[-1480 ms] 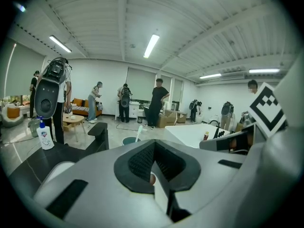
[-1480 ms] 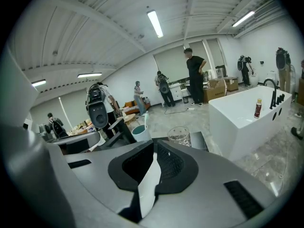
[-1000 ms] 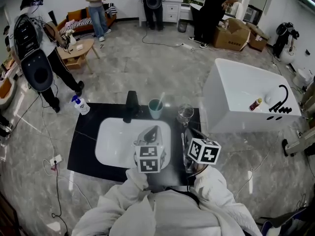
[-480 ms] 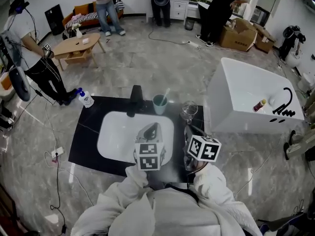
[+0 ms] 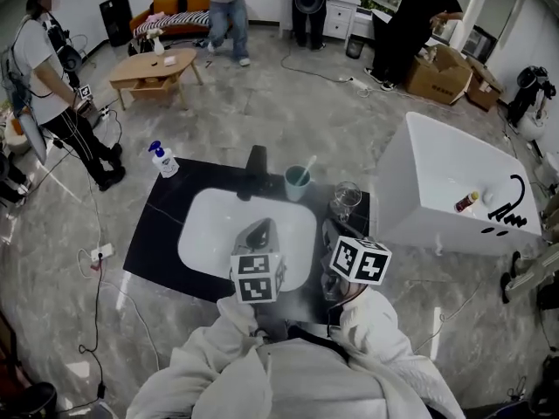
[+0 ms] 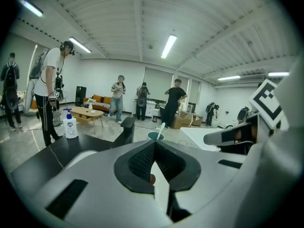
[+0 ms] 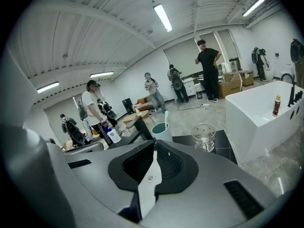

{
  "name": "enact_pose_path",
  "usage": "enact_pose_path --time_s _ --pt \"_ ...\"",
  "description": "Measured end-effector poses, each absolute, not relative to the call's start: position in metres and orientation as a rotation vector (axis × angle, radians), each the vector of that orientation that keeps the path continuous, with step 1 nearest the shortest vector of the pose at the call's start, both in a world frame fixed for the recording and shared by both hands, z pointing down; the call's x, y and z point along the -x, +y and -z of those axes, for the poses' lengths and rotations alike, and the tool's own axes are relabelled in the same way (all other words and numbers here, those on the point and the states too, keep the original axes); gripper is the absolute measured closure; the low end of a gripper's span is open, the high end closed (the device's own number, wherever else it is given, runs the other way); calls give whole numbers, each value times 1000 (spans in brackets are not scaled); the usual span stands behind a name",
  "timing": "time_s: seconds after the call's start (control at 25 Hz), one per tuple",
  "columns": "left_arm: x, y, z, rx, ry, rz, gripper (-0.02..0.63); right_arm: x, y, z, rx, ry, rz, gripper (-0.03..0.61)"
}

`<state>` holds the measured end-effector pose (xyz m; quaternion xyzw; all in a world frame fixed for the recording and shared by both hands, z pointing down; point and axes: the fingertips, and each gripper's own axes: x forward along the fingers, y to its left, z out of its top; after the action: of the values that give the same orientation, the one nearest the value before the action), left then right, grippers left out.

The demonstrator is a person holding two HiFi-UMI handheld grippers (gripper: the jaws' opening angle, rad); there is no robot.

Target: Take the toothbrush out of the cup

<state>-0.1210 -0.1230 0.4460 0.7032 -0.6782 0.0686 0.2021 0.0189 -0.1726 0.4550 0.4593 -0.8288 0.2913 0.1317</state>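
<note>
**Toothbrush in the cup; both claws closed and empty**

The teal cup (image 5: 297, 184) stands on the black table (image 5: 150, 251) just behind the far right corner of the white sink basin (image 5: 210, 234), beside the black faucet (image 5: 255, 171). The toothbrush (image 5: 307, 168) leans out of it toward the right. Only its upper handle shows; the rest is hidden inside the cup, and its head is too small to make out. A clear glass (image 5: 346, 201) stands just right of the basin.

The left claw (image 6: 153, 144) hangs over the basin with its jaws pressed together and nothing between them. In the left gripper view, the claw's own body cuts off the cup's lower part. The right claw (image 7: 154, 144) (held at the basin's right edge) is likewise closed on nothing, and in the head view its marker cube hides its tips. Both claws are well apart from the cup.
</note>
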Motion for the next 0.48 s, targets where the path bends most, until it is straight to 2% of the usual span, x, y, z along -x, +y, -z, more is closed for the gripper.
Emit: enact_pose_path --time_s 0.48 --pt "161 -120 -445 -1866 -1972 -138 617 29 -207 -431 -1259 -2507 -828 540"
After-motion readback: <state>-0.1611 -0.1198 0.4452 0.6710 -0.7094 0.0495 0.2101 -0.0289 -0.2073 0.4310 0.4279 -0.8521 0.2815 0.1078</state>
